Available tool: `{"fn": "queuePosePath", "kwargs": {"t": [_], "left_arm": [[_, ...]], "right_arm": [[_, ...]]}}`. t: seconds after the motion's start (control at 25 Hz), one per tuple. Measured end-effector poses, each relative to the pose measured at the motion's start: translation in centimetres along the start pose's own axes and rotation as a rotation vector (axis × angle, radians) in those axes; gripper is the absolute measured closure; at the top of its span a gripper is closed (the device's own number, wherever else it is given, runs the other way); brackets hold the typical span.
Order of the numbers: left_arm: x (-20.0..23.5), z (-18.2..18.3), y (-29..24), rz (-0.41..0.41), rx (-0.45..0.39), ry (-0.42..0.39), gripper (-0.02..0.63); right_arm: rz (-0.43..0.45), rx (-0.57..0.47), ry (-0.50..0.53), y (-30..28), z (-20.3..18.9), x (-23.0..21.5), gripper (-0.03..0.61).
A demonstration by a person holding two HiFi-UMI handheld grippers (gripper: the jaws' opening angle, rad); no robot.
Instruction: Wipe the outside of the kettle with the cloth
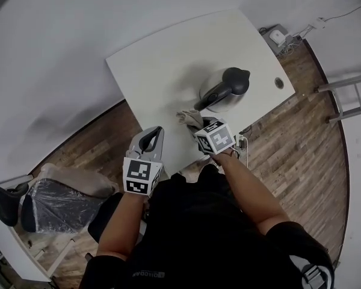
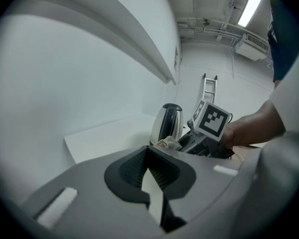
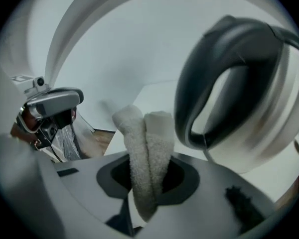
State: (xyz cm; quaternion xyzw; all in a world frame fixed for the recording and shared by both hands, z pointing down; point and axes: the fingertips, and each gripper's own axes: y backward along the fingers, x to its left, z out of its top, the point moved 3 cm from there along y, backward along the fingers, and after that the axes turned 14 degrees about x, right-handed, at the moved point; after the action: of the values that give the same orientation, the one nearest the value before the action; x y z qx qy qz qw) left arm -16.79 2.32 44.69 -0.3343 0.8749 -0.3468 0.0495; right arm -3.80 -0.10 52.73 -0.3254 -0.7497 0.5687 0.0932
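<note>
A steel kettle (image 1: 224, 91) with a black handle and lid stands on the white table (image 1: 162, 65), toward its near right side. My right gripper (image 1: 198, 124) is shut on a beige folded cloth (image 1: 189, 117), just left of the kettle's base. In the right gripper view the cloth (image 3: 147, 153) sticks up between the jaws, and the kettle (image 3: 269, 133) looms close at the right, its handle (image 3: 214, 88) nearest. My left gripper (image 1: 151, 136) hovers at the table's near edge, jaws together and holding nothing. The left gripper view shows the kettle (image 2: 167, 123) and cloth (image 2: 165, 143) ahead.
The table sits against a white wall, with a cable hole (image 1: 279, 83) near its right corner. A metal ladder (image 1: 349, 98) lies on the wood floor at the right. A plastic-covered chair (image 1: 54, 200) stands at the lower left. A white plug box (image 1: 278, 37) sits beyond the table.
</note>
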Motion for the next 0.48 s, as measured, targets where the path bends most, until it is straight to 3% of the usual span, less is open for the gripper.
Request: {"fn": "queuePosePath", "kwargs": {"t": [0.16,0.48], "left_arm": [[-0.1,-0.4,-0.5,-0.008,0.021,0.004,0.607],[-1.0,0.4,-1.6,-0.027,0.029,-0.009,0.607]], "right_arm": [[0.075,-0.016,-0.135,-0.8,-1.5,-2.0,0.488],[0.132,-0.027,-0.324,-1.2,-3.5,-5.6,0.488]]}}
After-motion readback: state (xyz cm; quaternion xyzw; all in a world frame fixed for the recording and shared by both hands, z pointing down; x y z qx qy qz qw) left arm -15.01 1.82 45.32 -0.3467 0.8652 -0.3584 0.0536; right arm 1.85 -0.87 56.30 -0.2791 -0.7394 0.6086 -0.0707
